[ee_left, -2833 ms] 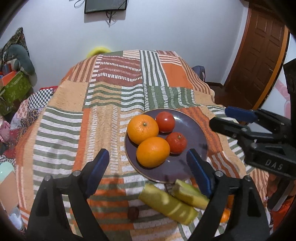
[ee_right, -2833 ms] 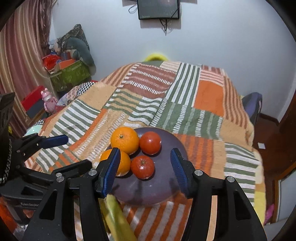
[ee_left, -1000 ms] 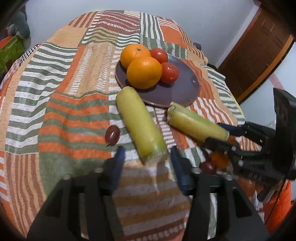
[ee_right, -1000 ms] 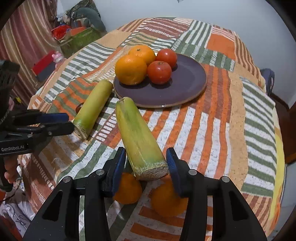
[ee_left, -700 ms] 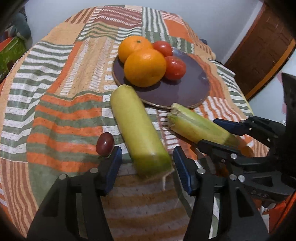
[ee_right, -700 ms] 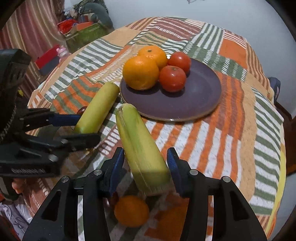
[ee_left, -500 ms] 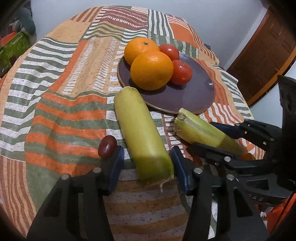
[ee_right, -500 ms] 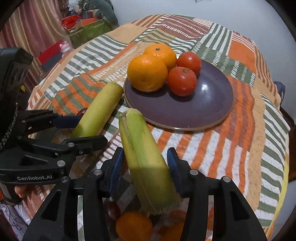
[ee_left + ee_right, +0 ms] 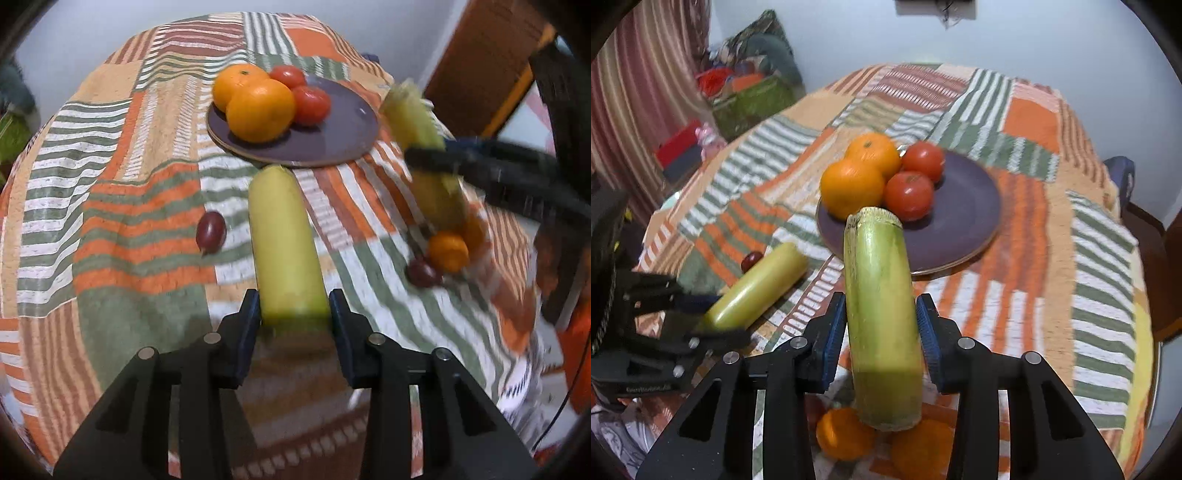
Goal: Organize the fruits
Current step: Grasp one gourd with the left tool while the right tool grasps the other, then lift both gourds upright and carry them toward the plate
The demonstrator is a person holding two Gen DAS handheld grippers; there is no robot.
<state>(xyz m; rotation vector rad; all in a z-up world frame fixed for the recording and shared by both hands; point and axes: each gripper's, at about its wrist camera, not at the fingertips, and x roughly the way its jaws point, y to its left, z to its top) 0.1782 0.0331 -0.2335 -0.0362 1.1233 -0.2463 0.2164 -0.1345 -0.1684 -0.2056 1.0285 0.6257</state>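
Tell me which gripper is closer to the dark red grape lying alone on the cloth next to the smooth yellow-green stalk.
Left. The left gripper clamps the smooth stalk lying right beside the grape. The right gripper, holding the other stalk lifted, is on the far side of that smooth stalk.

Black hand-held gripper (image 9: 881, 328) with blue ribbed pads, silver screws.

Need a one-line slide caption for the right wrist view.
Right gripper lifts a yellow-green cut stalk toward the dark purple plate of oranges and tomatoes.
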